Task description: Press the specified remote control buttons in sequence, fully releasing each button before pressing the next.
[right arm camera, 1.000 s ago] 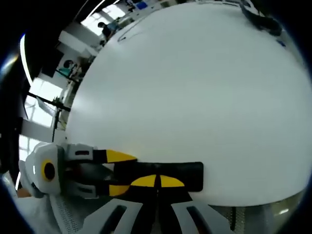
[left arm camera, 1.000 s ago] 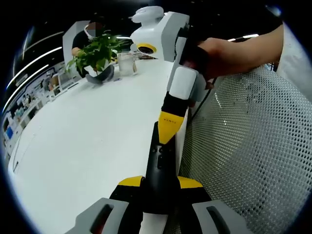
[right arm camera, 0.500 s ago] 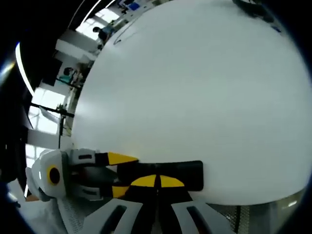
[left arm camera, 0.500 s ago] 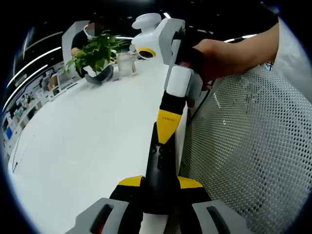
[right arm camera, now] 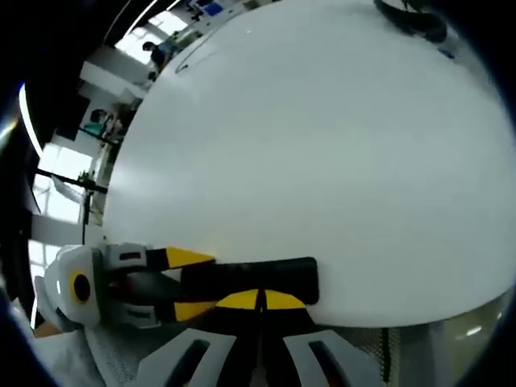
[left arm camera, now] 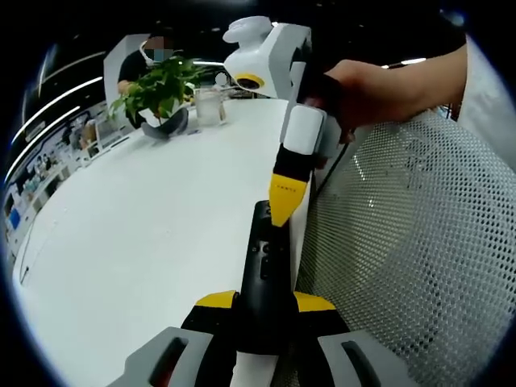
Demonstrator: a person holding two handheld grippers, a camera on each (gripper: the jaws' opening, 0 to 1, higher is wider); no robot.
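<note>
— Claws first: what has each got?

— Left claw [left arm camera: 262, 310], seen in the left gripper view, is clamped on the near end of the black remote [left arm camera: 264, 278], which runs straight out ahead of it along the edge of the white table [left arm camera: 137, 242]. The right claw [left arm camera: 282, 211] comes down from above with its yellow tips pressed together to a single point, carrying nothing, over the remote's far end.

— Which step is that?

— A press in the sequence, I'd judge. Whether the point is down on a button or just lifted off, I cannot tell.

— And next?

— Lift clear for a full release, then shift along the remote to the following button while the left claw holds it steady.

— Anything hard to read?

— Beyond the claws sit a potted plant [left arm camera: 158, 90] and a glass [left arm camera: 209, 105]; beside them, a mesh chair back [left arm camera: 411, 258]. The button markings are too small to read, and the right gripper view has the remote [right arm camera: 250, 280] partly behind its own jaws.
</note>
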